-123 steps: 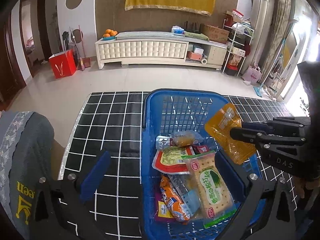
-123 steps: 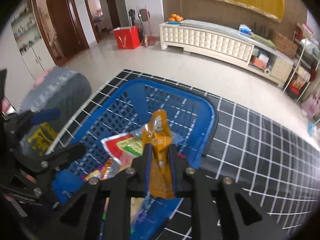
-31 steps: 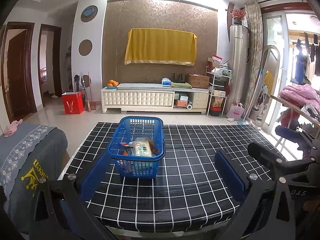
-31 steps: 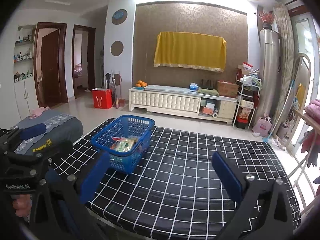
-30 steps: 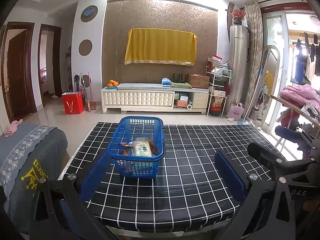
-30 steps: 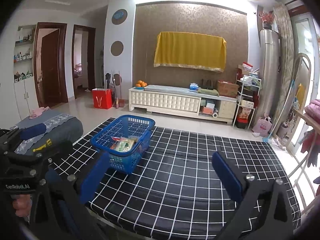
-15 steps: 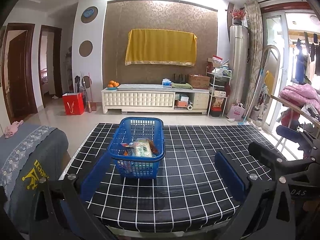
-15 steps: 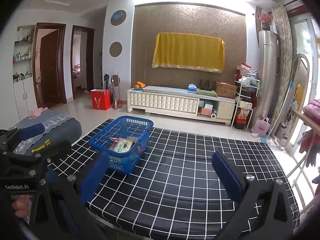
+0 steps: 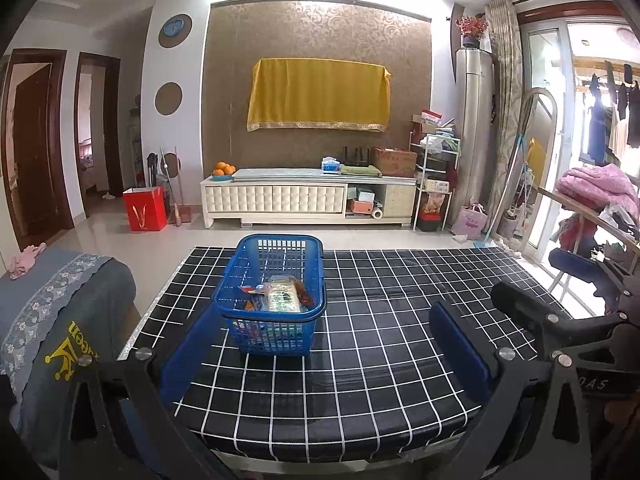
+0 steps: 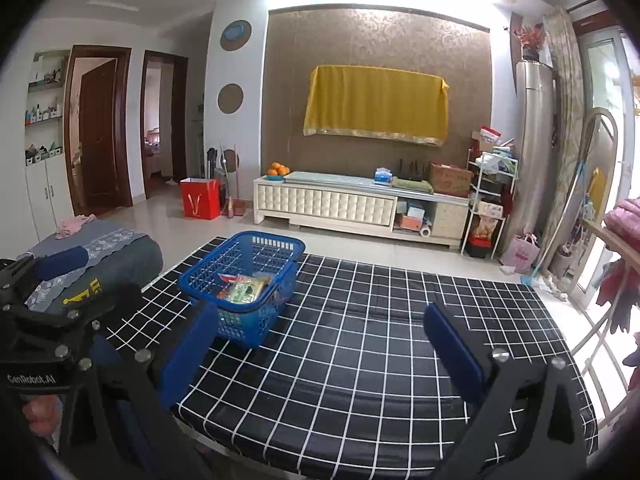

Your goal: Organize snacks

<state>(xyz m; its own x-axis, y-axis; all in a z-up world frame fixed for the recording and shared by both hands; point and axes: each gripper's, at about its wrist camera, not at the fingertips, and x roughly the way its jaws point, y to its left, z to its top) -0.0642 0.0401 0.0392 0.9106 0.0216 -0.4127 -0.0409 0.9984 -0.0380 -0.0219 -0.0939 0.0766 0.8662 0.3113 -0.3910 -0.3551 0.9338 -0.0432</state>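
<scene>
A blue plastic basket [image 9: 272, 340] [image 10: 256, 322] stands on the black table with white grid lines [image 9: 380, 352] [image 10: 360, 340], toward its left side. Several snack packets [image 9: 282, 300] [image 10: 242, 290] lie inside it, a green-and-white cracker pack on top. My left gripper [image 9: 324, 340] is open and empty, held back from the table's near edge. My right gripper [image 10: 320, 344] is also open and empty, well short of the basket. The right gripper's body shows at the right of the left wrist view, and the left gripper's body at the left of the right wrist view.
A grey cushioned seat with yellow print [image 9: 60, 320] [image 10: 100, 260] sits left of the table. A white low cabinet [image 9: 308, 200] and a red bag [image 9: 144, 208] stand at the far wall. A drying rack with pink bedding [image 9: 596, 188] is on the right.
Four seconds ago both grippers were over the basket, the right one shut on an orange packet. Since then both pulled far back and stand open; in the last second the views barely shifted.
</scene>
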